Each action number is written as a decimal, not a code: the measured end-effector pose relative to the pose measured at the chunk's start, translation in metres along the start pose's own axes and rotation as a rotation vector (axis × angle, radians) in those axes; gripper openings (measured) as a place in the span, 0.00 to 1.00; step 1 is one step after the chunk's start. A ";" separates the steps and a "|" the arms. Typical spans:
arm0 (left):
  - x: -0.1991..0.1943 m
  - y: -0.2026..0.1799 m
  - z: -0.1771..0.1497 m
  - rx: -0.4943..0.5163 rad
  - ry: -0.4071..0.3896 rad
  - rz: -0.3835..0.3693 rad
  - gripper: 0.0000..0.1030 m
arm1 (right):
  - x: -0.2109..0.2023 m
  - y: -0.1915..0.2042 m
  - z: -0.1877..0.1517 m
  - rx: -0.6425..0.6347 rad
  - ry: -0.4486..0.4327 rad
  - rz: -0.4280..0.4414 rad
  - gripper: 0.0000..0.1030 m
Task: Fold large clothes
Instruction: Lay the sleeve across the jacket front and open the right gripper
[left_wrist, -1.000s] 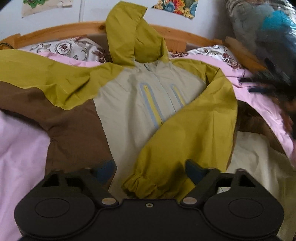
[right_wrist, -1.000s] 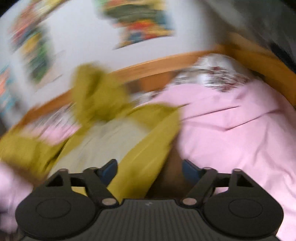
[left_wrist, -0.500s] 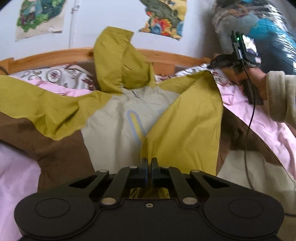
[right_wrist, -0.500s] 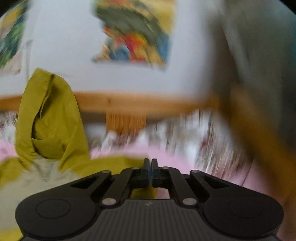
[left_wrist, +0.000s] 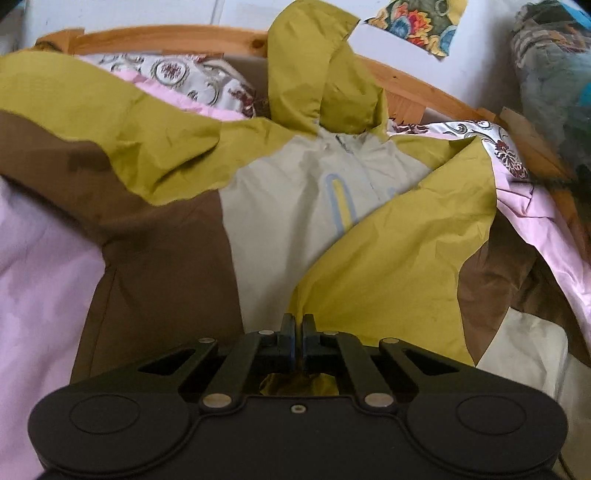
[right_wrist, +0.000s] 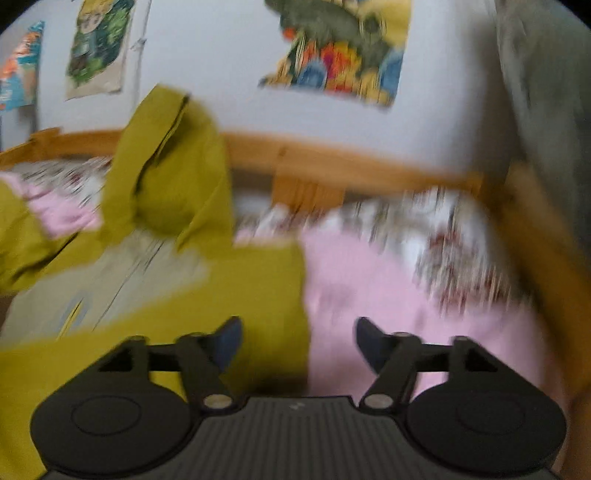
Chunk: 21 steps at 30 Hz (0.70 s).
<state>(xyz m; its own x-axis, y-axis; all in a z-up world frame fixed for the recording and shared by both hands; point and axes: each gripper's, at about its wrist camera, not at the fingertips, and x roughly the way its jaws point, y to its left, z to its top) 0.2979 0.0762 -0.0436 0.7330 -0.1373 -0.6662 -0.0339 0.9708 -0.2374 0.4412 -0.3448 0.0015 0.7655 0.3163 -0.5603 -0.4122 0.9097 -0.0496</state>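
A large hooded jacket (left_wrist: 288, 206) in olive, beige and brown lies face up on a pink sheet (left_wrist: 40, 280). Its hood (left_wrist: 317, 74) leans against the wooden headboard. One olive sleeve (left_wrist: 399, 258) is folded diagonally across the chest. My left gripper (left_wrist: 298, 334) is shut on that sleeve's cuff end. In the blurred right wrist view the jacket (right_wrist: 207, 295) fills the left side. My right gripper (right_wrist: 297, 341) is open and empty just above the jacket's shoulder edge and the pink sheet (right_wrist: 369, 295).
A wooden headboard (left_wrist: 177, 37) curves along the back, with patterned pillows (left_wrist: 184, 77) below it. Posters (right_wrist: 340, 55) hang on the white wall. A bundle of grey and blue fabric (left_wrist: 554, 74) sits at the far right. The jacket's other sleeve (left_wrist: 74, 110) spreads left.
My left gripper closed on the sleeve cuff and still holds it. My right gripper, shut half a second ago at the shoulder, has opened and let go.
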 end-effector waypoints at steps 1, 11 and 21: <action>0.001 0.001 0.001 -0.013 0.003 -0.004 0.02 | 0.001 -0.003 -0.014 0.007 0.033 0.004 0.81; -0.014 -0.021 0.002 0.004 -0.024 -0.050 0.02 | -0.006 -0.025 -0.034 0.225 0.048 0.030 0.07; 0.019 -0.036 -0.015 0.002 0.090 -0.021 0.03 | 0.002 -0.044 -0.045 0.283 0.062 -0.123 0.03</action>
<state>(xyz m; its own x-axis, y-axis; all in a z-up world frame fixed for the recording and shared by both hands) 0.3023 0.0357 -0.0582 0.6698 -0.1743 -0.7218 -0.0177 0.9680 -0.2502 0.4386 -0.3963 -0.0344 0.7658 0.1897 -0.6144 -0.1577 0.9817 0.1067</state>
